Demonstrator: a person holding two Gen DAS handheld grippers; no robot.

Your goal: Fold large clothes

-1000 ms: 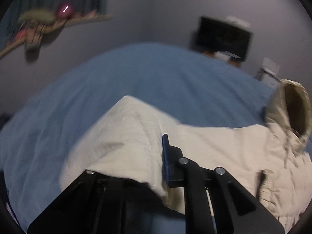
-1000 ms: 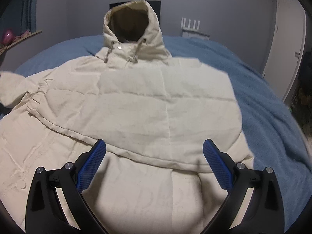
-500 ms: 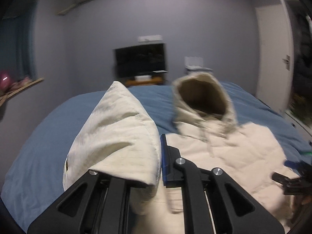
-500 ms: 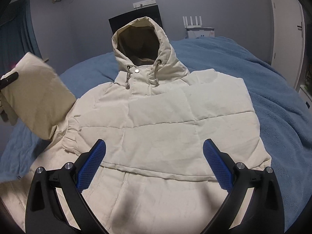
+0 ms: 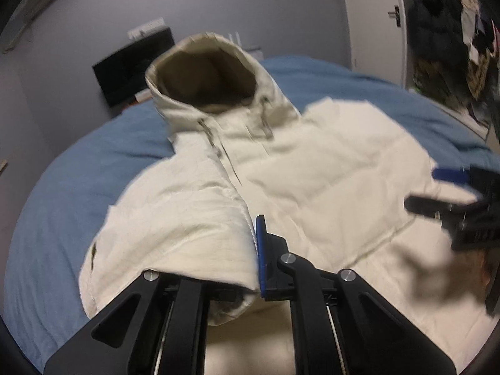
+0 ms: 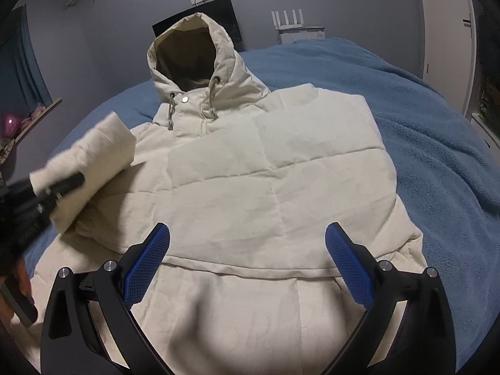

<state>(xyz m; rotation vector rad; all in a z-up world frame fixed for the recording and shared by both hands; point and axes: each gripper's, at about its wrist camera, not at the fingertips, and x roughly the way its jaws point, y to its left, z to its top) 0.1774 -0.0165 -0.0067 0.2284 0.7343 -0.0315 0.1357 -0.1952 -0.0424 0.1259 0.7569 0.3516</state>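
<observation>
No brand, label or legible writing anywhere on the cream hooded jacket (image 6: pixel 275 187), on the grippers or in the room. Jacket spread front-up across the blue bed cover (image 6: pixel 437 143), hood (image 6: pixel 193 53) toward the far wall, 2 drawcords and 1 metal snap at the collar. Left gripper (image 5: pixel 254 256) clenched on the jacket's sleeve (image 5: pixel 175 225), blue pad pressed against the fabric, the sleeve bunched and lifted over the jacket's own left side. Right gripper (image 6: pixel 247 262) released, blue pads spread wide above the lower front of the jacket, nothing between them. Seen only from the right wrist: the snap and both cord ends in sharp detail, a white router with 4 antennas (image 6: pixel 297 23) on a stand by the wall, a blue curtain (image 6: pixel 22 68) and a shelf with a pink round object (image 6: pixel 11 125) at left, the left gripper as a dark blur gripping the raised sleeve, part of a hand (image 6: pixel 12 284) beneath it. Seen only from the left wrist: the pinch on the sleeve up close, dark clothes hanging by the white door (image 5: pixel 372 15) at right, the right gripper as a blurred black shape with a blue pad at the right edge. Common to both views: a dark screen (image 6: pixel 231 15) on the wall behind the hood.
</observation>
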